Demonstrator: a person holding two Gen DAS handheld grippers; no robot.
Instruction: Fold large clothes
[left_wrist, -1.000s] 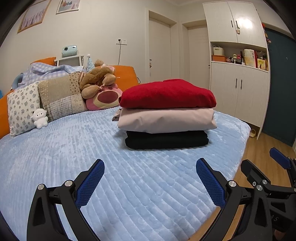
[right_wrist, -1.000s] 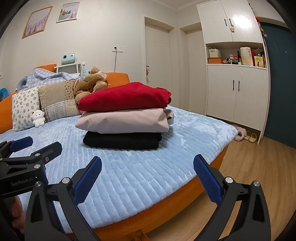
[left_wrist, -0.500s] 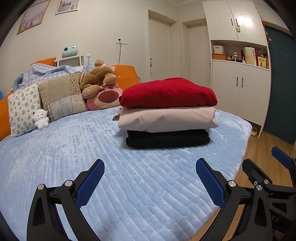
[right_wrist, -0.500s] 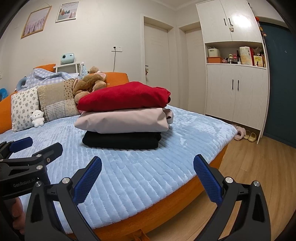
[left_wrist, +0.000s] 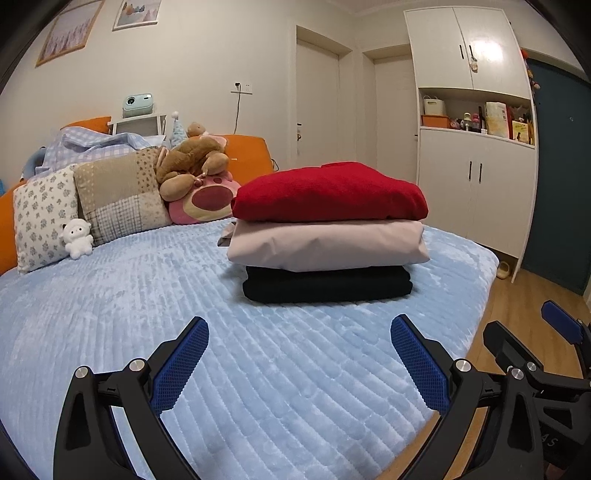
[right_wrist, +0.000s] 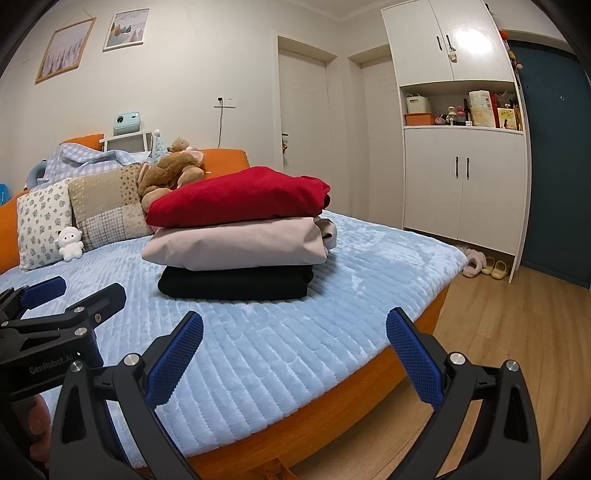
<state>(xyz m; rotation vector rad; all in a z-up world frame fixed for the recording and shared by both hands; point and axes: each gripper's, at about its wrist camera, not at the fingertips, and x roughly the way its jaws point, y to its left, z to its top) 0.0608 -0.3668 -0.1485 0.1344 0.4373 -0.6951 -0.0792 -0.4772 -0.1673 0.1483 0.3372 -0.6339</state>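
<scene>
Lying flat: folded stack, long axis crosswise | left tool, right tool released

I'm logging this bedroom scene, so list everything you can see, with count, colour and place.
Folded clothes: three, stacked on the bed; red on top, pink in the middle, black at the bottom.
Bed cover: one, light blue.
Pillows: two patterned, at the headboard.
Plush toys: several, brown, pink and white, by the pillows.
Cabinet: one, white, right wall.
Slippers: floor by the cabinet.
Left hand-held gripper: open, empty.
Right hand-held gripper: open, empty.
</scene>
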